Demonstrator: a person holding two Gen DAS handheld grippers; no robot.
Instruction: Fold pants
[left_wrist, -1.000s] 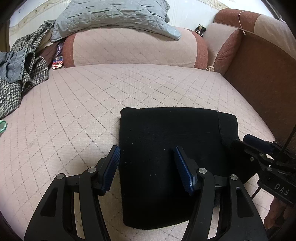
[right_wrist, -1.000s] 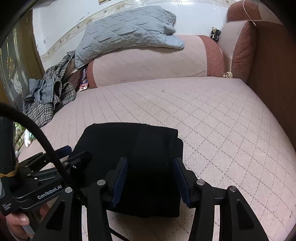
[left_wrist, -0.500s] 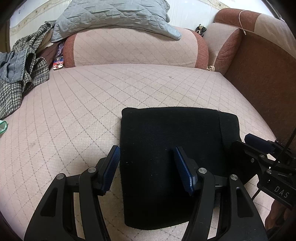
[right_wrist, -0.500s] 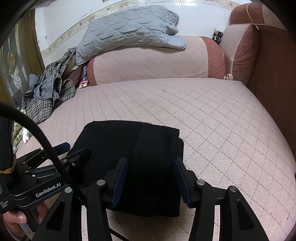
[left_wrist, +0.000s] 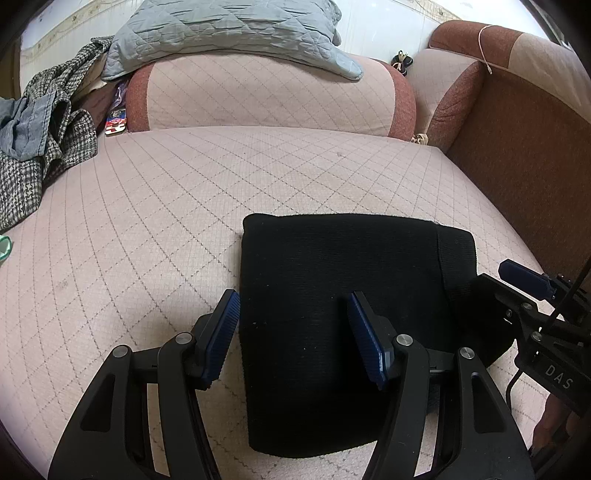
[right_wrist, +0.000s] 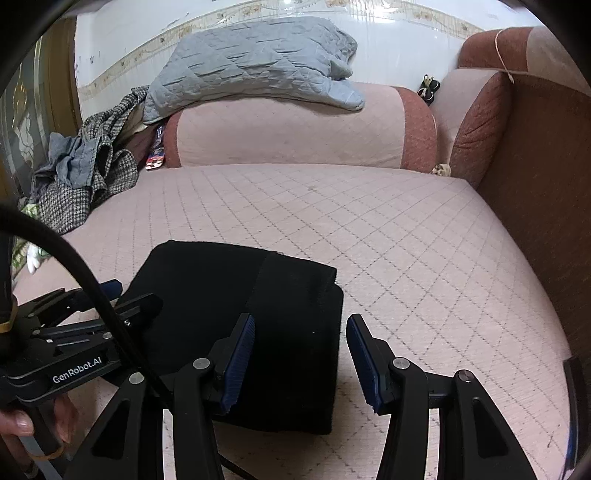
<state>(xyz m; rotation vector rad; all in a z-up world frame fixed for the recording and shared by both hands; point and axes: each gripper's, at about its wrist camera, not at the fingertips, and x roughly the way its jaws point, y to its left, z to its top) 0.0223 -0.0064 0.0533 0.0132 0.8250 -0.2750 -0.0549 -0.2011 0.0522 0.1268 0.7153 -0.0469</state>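
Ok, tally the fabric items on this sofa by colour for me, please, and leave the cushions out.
Black: 1, the folded pants
Grey-blue: 2, the quilted blanket and the crumpled denim garment
Black-and-white houndstooth: 1, the checked coat
Total: 4

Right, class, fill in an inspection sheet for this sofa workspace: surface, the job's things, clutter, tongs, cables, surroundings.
Surface: pink quilted sofa seat, bare around the pants.
Job's things: black pants, folded into a compact rectangle, lying flat on the seat.
Clutter: checked coat and grey garment heaped at the seat's far left; grey quilted blanket on the backrest; a small colourful packet by the backrest.
Tongs: left tongs and right tongs both open above the pants' near edge, gripping nothing.
Cables: black cable crossing the right view.
Surroundings: brown armrest, white wall.
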